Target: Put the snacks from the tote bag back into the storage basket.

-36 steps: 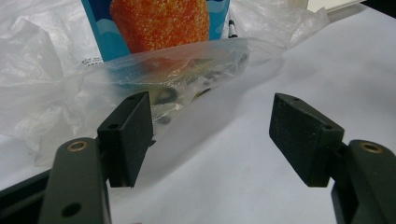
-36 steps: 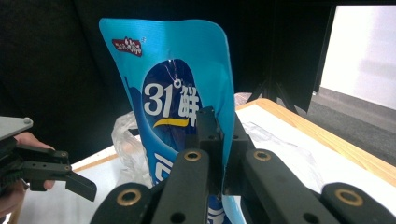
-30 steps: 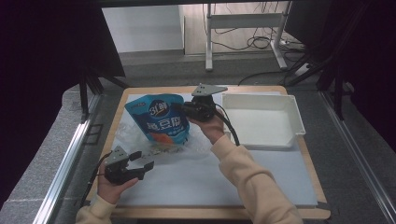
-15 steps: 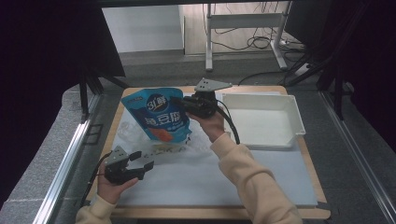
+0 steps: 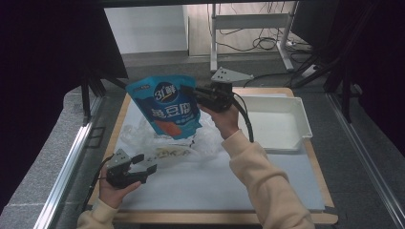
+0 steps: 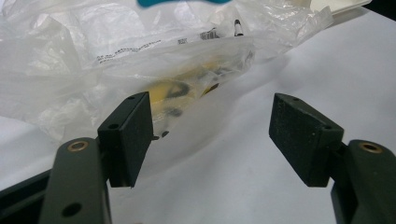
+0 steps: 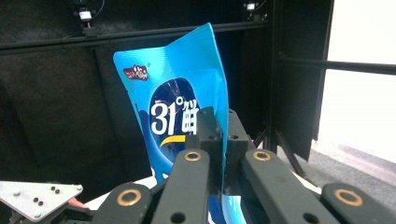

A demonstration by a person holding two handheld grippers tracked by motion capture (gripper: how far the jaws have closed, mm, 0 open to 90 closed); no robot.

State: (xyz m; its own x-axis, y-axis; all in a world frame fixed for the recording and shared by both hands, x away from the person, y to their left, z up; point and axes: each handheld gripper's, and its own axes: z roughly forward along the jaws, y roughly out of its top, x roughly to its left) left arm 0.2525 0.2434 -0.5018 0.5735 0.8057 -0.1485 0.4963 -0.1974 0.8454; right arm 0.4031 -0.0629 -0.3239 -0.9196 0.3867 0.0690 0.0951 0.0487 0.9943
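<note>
While crumpled clear plastic bags (image 5: 157, 143) lay mid-frame on the white mat (image 5: 229, 186) and a white tray (image 5: 279, 124) sat at right, the blue pouch (image 5: 167, 107) hung above them, upper centre, long axis tilted, top toward upper left. The right gripper (image 5: 193, 93) was clamped on its edge. The left gripper (image 5: 145, 164), lower left, stood parted, empty, facing the bags.

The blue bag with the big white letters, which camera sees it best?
The high view: the whole blue bag shows there, hanging from the right gripper above the clear plastic bag. The right gripper view shows its top part pinched between the jaws. The left gripper view catches a blue sliver at the top edge.
</note>
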